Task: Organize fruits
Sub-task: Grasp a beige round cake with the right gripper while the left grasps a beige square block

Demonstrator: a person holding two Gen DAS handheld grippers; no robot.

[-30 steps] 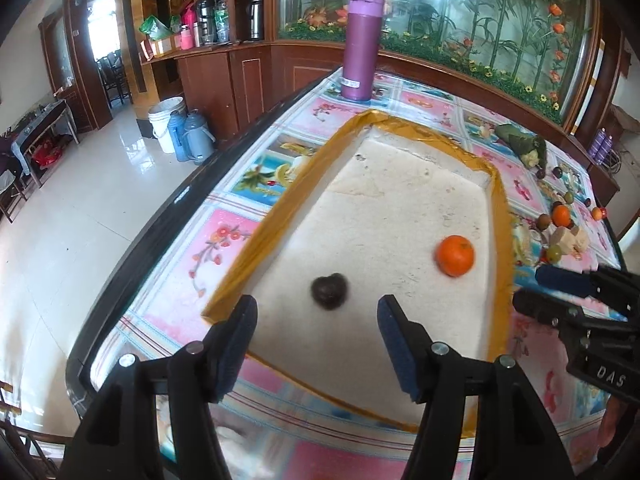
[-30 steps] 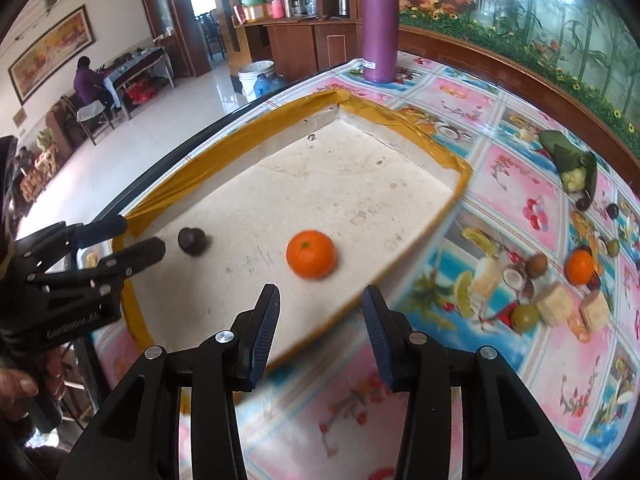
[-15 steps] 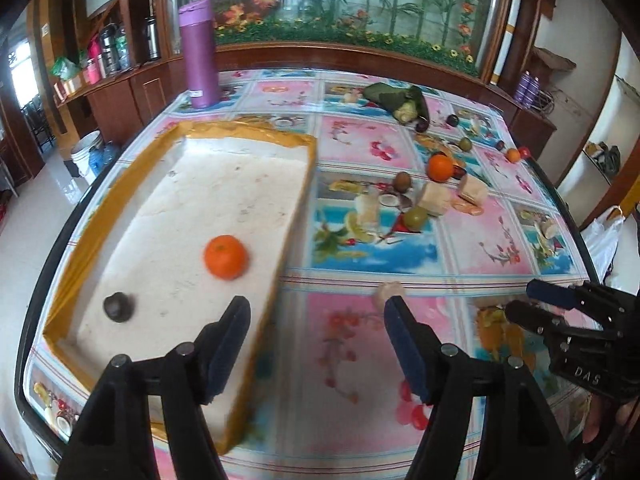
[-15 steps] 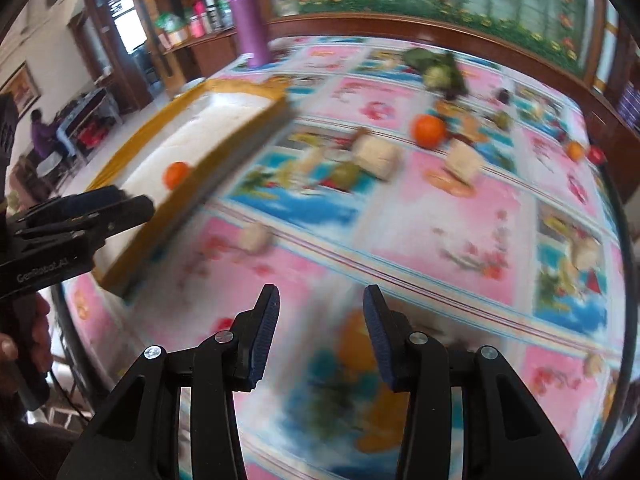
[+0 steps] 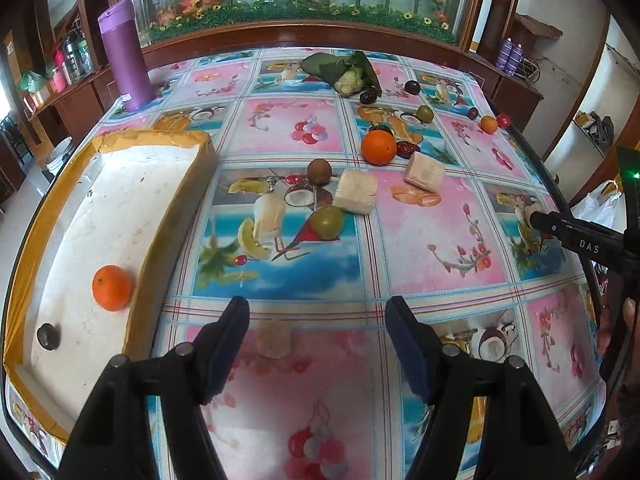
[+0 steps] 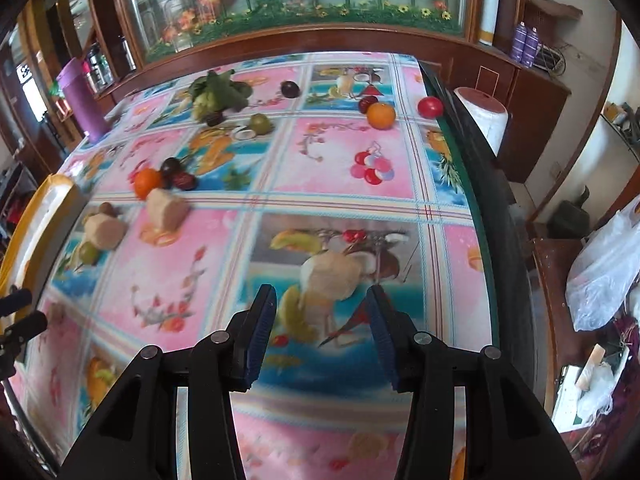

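Observation:
A yellow-rimmed tray (image 5: 176,216) at the left holds an orange (image 5: 112,288) and a small dark fruit (image 5: 48,336). Loose on the flowered tablecloth lie another orange (image 5: 378,147), a brown fruit (image 5: 319,171), a green fruit (image 5: 327,222) and beige blocks (image 5: 356,192). My left gripper (image 5: 316,312) hangs open over the cloth, with a small beige piece (image 5: 274,338) lying below its fingers, untouched. My right gripper (image 6: 322,300) is opening over the cloth's right side with nothing between its pads. A pale beige lump (image 6: 332,272) shows just past its fingertips.
A purple flask (image 5: 124,56) stands at the back left, and a leafy vegetable (image 5: 348,72) lies at the back. A small orange (image 6: 381,115) and a red fruit (image 6: 430,107) sit near the table's right edge (image 6: 480,200). A white roll (image 6: 484,116) and plastic bags lie beyond it.
Both grippers have swung right, from above the tray to above the tablecloth. The tray now sits at the left of both views. The left jaws stand wider.

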